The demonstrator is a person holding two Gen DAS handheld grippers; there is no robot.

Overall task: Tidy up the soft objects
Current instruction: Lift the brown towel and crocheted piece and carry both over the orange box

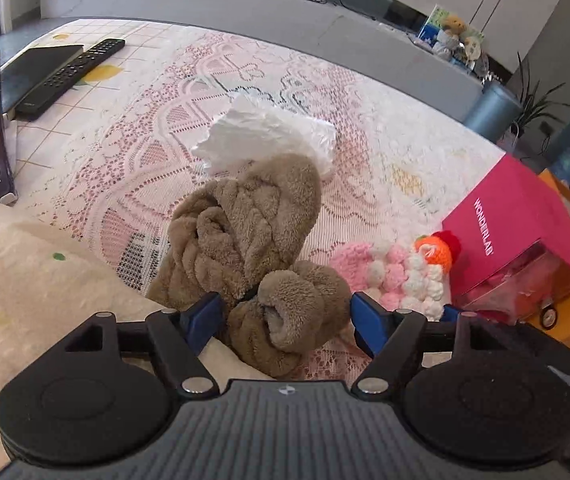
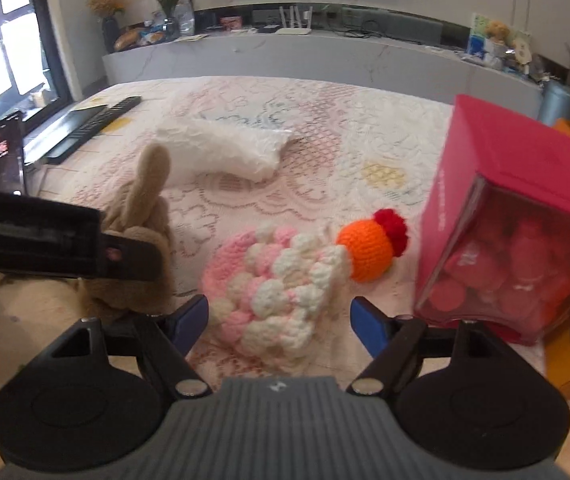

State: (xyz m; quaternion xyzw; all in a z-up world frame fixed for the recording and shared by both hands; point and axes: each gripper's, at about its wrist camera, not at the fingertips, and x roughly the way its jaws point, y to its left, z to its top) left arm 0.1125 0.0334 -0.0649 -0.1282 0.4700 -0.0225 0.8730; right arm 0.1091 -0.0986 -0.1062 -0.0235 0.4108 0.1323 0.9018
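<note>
The left gripper [image 1: 281, 316] is seen spread wide, its blue fingers [image 1: 203, 318] set on either side of the near lobe of a brown fleece bundle [image 1: 245, 232]; whether the pads press the fleece cannot be told. The bundle is propped near the front edge of the lace tablecloth [image 1: 133, 140], a crumpled white tissue [image 1: 269, 136] just behind it. The right gripper [image 2: 279, 316] is likewise held open, with the pink-and-white crocheted piece [image 2: 277, 284] lying between its tips, ungripped. An orange-and-red knitted ball [image 2: 369, 248] is joined to that piece, beside the magenta box [image 2: 517, 184] at the table's right edge.
</note>
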